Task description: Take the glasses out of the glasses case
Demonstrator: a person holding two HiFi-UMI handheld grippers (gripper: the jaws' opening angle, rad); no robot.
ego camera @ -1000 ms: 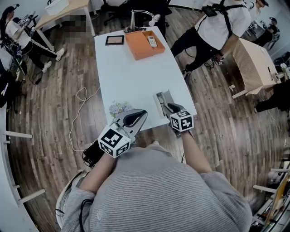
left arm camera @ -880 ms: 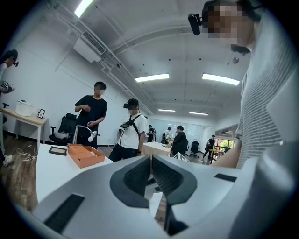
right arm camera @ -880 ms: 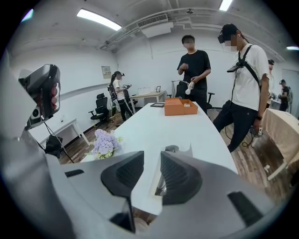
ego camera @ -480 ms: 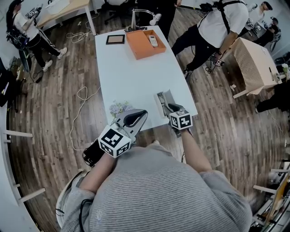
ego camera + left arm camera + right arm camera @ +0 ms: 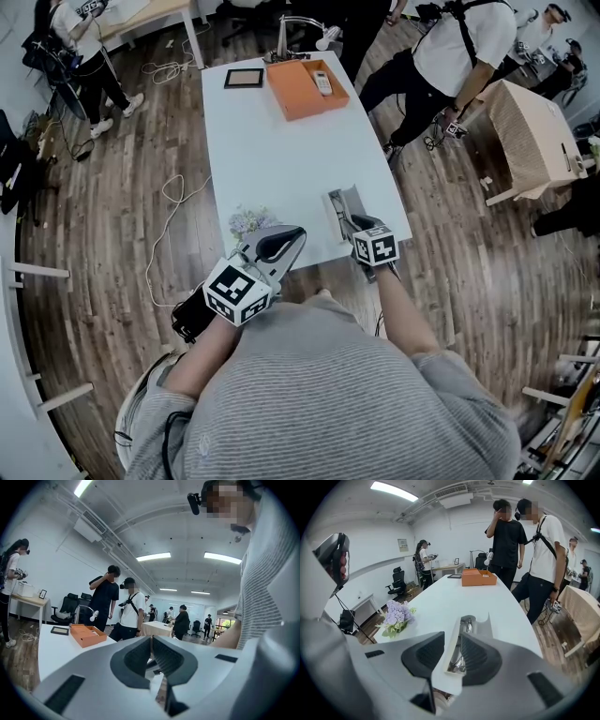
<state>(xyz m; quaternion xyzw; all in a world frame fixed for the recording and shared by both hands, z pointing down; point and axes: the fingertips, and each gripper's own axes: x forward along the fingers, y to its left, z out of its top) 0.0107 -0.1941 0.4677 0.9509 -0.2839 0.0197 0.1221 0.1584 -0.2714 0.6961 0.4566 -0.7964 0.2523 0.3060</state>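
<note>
Right gripper [image 5: 456,641] clamped on one wall of the glasses case [image 5: 449,674]: white, open, glasses [image 5: 467,624] inside, at the near right edge of the white table [image 5: 272,150]. Left gripper [image 5: 152,639] jaws together, empty. Lilac flowers [image 5: 396,616] to the left. Orange tray [image 5: 302,89] at far end. People stand beyond.

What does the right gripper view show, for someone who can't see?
The right hand-held gripper clamps the near end of an open white glasses case with the glasses inside. Behind it, a white table holds purple flowers on the left and an orange box at the far end; two people stand on the right.
</note>
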